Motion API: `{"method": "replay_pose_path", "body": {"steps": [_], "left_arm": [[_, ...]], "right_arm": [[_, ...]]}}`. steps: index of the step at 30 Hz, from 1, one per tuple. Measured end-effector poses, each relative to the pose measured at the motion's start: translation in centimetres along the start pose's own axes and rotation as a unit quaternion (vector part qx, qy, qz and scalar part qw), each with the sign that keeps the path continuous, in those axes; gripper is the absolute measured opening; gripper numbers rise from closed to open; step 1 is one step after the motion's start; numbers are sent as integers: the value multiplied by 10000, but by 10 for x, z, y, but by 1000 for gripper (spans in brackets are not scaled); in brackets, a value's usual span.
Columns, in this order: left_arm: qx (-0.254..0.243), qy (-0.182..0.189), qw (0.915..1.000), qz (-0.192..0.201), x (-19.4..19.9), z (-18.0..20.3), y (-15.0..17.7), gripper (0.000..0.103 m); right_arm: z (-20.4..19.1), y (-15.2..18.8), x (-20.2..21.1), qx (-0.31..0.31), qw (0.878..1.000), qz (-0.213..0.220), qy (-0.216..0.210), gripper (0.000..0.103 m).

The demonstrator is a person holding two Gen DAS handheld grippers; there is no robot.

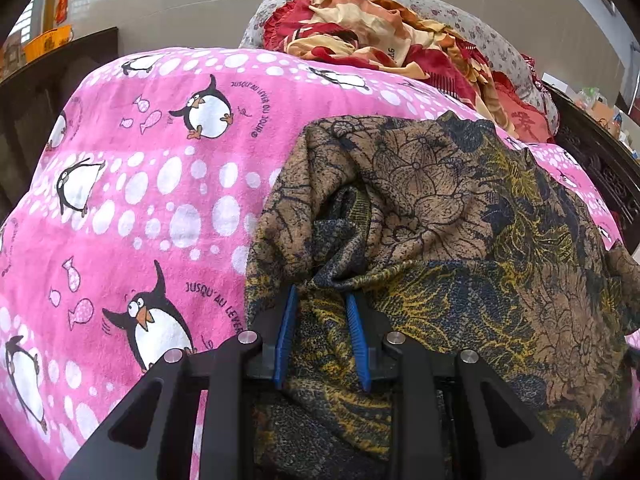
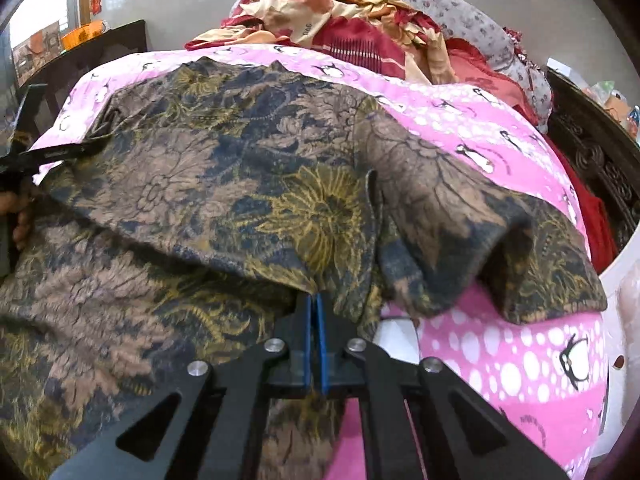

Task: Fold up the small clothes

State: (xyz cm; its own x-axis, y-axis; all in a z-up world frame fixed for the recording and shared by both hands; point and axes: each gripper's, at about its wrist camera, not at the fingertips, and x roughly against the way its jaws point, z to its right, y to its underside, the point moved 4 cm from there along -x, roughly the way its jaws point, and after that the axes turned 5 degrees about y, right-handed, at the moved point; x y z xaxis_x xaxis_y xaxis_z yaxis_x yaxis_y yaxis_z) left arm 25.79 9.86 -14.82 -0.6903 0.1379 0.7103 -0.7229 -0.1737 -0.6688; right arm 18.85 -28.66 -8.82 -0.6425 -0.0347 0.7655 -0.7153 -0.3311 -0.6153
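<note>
So the left gripper [image 1: 322, 294] has its blue pads [image 1: 286, 336] angled in toward each other at the tips, pinching a bunched-up fold of the brown floral garment [image 1: 440, 208]. There's a wedge of the fabric sitting between the pads further back, so they aren't flat together, but the tips are definitely biting cloth.

The right gripper [image 2: 315, 298] is clamped way tighter: its two blue pads [image 2: 307, 344] are pressed basically flat against each other, with just a thin edge of the same garment [image 2: 224, 168] caught at the tips, right where a fold of it comes to a point.

The garment itself is brown, navy and mustard with big flower outlines, and it's lying rumpled across a pink penguin blanket [image 1: 132, 200] on the bed. In the right wrist view the left gripper [image 2: 80, 148] shows at the far left edge, with a hand [image 2: 20, 220] behind it.

Readable writing: the blanket has "JUSQU'AU LEVER DU JOUR" curving beside the penguins. Further back there's a heap of red and cream bedding [image 1: 380, 36] with a tag on it, but I can't make out the letters reliably.
</note>
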Motion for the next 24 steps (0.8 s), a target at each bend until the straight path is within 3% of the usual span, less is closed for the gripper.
{"method": "replay_pose_path", "body": {"steps": [2,6,9,10,11,13,16,17,22,24], "left_arm": [[11,15,10000,1,0,0,0,7],[14,40,10000,8,1,-1,0,7],[1,35,10000,6,1,1,0,7],[-1,35,10000,3,1,1,0,7],[-4,30,10000,2,1,1,0,7],[-15,17,10000,-1,1,2,0,7],[-14,18,10000,-2,1,2,0,7],[-20,11,10000,-2,0,2,0,7],[-38,-7,10000,-9,-1,1,0,7],[-54,-25,10000,-11,-1,2,0,7]], "right_arm": [[-1,11,0,121,9996,-222,-113,4],[4,22,21,135,9995,-261,60,20],[35,23,53,-432,9989,116,119,23],[64,22,66,-931,9948,365,202,31],[86,22,72,-1296,9898,525,289,47],[144,28,80,-2221,9694,847,606,57],[242,54,65,-3857,9153,920,706,57],[260,59,60,-4068,9060,921,717,57],[309,73,11,-4654,8825,653,176,57],[321,73,4,-4834,8713,844,112,57]]}}
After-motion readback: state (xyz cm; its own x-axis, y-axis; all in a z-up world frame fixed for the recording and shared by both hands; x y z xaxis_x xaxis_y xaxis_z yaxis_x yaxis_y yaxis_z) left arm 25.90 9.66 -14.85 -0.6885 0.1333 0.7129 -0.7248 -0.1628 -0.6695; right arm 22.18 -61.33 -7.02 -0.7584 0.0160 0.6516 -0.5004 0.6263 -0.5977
